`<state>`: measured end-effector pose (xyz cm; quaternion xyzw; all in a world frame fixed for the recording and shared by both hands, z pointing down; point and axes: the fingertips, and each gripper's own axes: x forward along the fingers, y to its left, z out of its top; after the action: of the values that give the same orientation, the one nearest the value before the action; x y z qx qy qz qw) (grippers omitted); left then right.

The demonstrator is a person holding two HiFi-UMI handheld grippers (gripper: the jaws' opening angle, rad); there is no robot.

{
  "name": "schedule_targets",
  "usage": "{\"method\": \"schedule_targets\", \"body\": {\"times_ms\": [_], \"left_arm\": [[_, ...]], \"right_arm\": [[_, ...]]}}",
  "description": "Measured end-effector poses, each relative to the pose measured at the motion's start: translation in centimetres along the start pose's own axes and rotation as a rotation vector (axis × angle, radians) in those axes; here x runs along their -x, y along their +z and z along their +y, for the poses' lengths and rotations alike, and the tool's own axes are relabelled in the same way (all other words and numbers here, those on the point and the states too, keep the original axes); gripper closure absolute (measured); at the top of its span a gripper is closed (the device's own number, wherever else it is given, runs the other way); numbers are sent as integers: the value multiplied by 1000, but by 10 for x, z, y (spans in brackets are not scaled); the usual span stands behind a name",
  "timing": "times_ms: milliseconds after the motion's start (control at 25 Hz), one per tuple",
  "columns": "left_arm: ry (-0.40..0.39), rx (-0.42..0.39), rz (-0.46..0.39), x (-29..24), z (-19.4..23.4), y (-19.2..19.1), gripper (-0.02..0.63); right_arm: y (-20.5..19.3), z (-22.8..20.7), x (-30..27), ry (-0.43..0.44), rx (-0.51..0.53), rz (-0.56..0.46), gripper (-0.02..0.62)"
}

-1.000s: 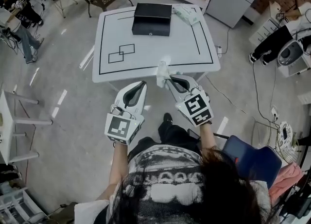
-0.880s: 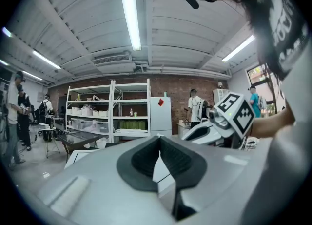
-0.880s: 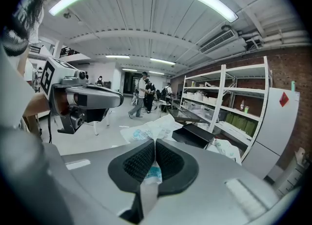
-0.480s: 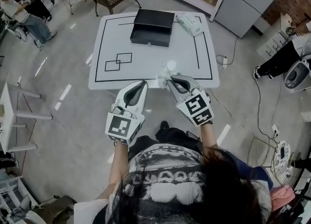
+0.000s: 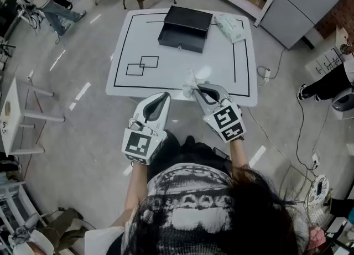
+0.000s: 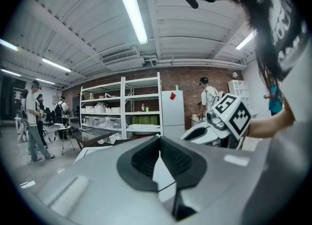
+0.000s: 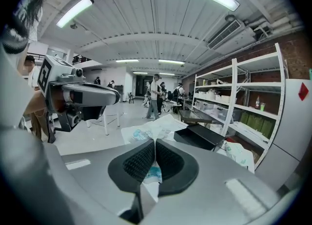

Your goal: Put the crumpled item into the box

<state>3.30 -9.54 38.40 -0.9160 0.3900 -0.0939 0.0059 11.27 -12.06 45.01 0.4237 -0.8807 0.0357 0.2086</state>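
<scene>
So the right gripper [image 5: 197,88] is clenched on the crumpled item [image 5: 191,81]. In the right gripper view you can see the jaws pinched tight on it, with the white, wrinkly stuff [image 7: 152,127] bunching up past the tips and a bit with bluish print showing lower down between the pads. The item is right at the near edge of the tabletop [image 5: 182,63], a little right of the middle. Can't tell if it's touching the surface or not.

The left gripper [image 5: 164,97] is clenched too, but on nothing. Its own view shows the two jaws pressed together with only the white tabletop visible behind them. It hangs just at the near edge, beside the right one, and the two are apart.

The box [image 5: 185,27] is black and open-topped, sitting at the far edge, well apart from the crumpled item. A pale packet [image 5: 230,27] lies at the far right corner, just beside the box. Two overlapping outlined rectangles [image 5: 142,64] are marked on the left part of the tabletop.
</scene>
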Motion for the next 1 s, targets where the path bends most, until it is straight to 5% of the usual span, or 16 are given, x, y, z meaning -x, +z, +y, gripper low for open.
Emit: {"method": "schedule_targets", "body": {"times_ms": [440, 1000], "left_arm": [[-10, 10, 4, -31, 24, -4, 606], [-63, 3, -6, -105, 116, 5, 606]], "right_arm": [[-1, -20, -27, 9, 2, 25, 581], [27, -88, -123, -35, 20, 76, 580]]}}
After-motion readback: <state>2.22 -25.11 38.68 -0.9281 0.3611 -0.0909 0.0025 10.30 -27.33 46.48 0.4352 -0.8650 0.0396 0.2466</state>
